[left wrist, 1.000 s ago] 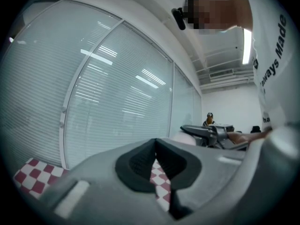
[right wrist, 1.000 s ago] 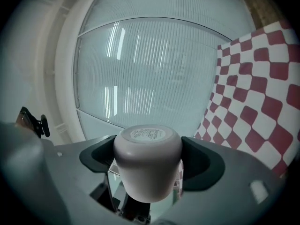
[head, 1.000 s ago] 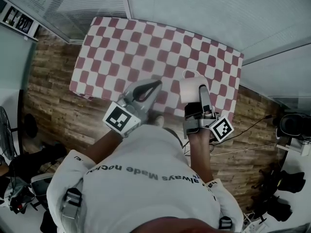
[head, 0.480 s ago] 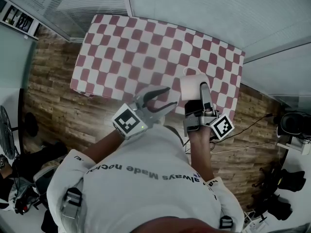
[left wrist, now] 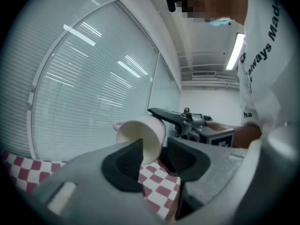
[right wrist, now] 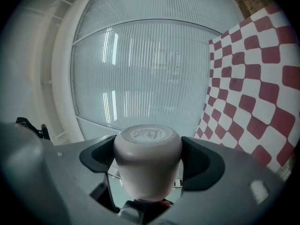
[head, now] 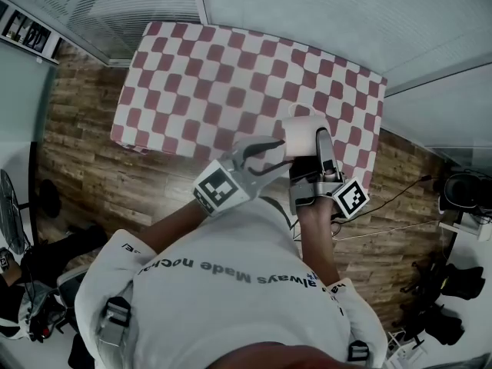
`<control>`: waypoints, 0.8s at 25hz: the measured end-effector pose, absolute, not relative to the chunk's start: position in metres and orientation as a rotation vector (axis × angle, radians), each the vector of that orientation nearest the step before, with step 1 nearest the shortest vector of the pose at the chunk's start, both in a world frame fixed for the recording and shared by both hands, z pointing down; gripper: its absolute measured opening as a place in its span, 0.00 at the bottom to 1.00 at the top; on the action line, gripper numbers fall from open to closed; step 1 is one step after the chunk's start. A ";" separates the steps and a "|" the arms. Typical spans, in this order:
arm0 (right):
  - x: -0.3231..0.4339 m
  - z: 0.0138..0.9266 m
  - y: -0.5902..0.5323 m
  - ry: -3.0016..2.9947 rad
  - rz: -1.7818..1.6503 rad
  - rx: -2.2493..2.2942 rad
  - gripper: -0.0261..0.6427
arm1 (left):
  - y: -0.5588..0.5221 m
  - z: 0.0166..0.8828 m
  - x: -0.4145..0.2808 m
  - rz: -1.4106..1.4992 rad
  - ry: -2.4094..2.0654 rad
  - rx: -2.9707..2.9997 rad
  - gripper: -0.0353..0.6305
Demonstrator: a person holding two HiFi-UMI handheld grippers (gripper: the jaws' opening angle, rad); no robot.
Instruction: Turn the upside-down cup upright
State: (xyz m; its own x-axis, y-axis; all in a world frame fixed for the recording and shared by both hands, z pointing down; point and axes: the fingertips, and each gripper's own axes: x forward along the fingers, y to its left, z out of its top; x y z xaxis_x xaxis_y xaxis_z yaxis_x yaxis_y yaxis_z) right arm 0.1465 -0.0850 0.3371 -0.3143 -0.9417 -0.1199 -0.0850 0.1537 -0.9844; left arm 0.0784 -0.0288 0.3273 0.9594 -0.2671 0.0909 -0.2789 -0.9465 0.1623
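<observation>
A white cup [head: 302,134] hangs on its side over the near right part of the checked table [head: 215,75], and my right gripper [head: 311,141] is shut on it. In the right gripper view the cup [right wrist: 147,146] sits between both pads with its base pointing away from the camera. My left gripper [head: 281,152] has come up to the cup from the left, its jaws partly apart and closing. In the left gripper view the cup's open mouth [left wrist: 140,137] faces me just beyond the left gripper's [left wrist: 154,149] tips; nothing is pressed between the pads.
White blinds line the walls behind the table [right wrist: 262,78]. Wooden floor [head: 84,167] surrounds it. A cable [head: 400,198] and dark gear [head: 465,194] lie at the right, more dark objects at the lower left.
The left gripper moved right toward the cup and its jaws went from shut to apart. The right gripper and cup stayed in place.
</observation>
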 end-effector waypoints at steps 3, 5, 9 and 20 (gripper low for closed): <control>0.144 0.338 -0.083 1.577 -1.278 -1.013 0.68 | -0.028 0.327 0.083 0.103 -0.401 2.946 0.29; 0.142 0.339 -0.083 1.574 -1.282 -1.009 0.68 | -0.029 0.327 0.084 0.102 -0.397 2.951 0.28; 0.138 0.341 -0.083 1.571 -1.289 -0.995 0.68 | -0.027 0.328 0.087 0.091 -0.367 2.949 0.23; 0.133 0.344 -0.081 1.513 -1.310 -0.931 0.68 | -0.012 0.325 0.091 0.106 -0.202 2.982 0.09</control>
